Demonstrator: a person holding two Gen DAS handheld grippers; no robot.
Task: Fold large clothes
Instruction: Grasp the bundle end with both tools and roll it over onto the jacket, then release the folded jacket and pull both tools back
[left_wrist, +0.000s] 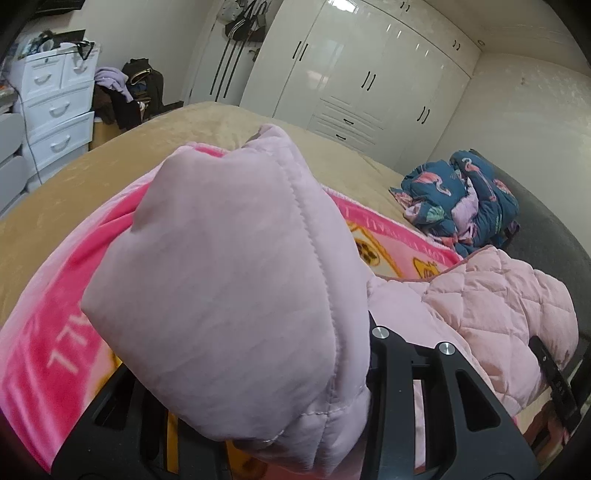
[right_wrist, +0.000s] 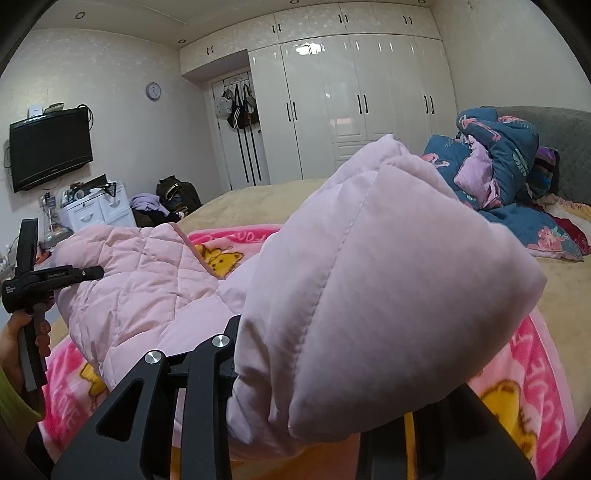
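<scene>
A large pale pink quilted jacket (left_wrist: 491, 295) hangs between my two grippers above a pink cartoon blanket (left_wrist: 55, 332) on the bed. My left gripper (left_wrist: 295, 424) is shut on a thick fold of the jacket (left_wrist: 229, 280), which bulges up and hides the fingertips. My right gripper (right_wrist: 314, 417) is shut on another thick fold of the jacket (right_wrist: 388, 295), fingertips hidden too. The left gripper's body (right_wrist: 37, 280) and the hand holding it show at the left edge of the right wrist view. The jacket's quilted body (right_wrist: 140, 273) sags between them.
The bed has a tan cover (left_wrist: 110, 177). A rumpled blue flamingo quilt (right_wrist: 498, 166) lies at the grey headboard (right_wrist: 565, 140). White wardrobes (right_wrist: 351, 103) stand behind. A white drawer unit (left_wrist: 55, 107), a clothes pile (left_wrist: 125, 92) and a wall TV (right_wrist: 48, 151) are on the left.
</scene>
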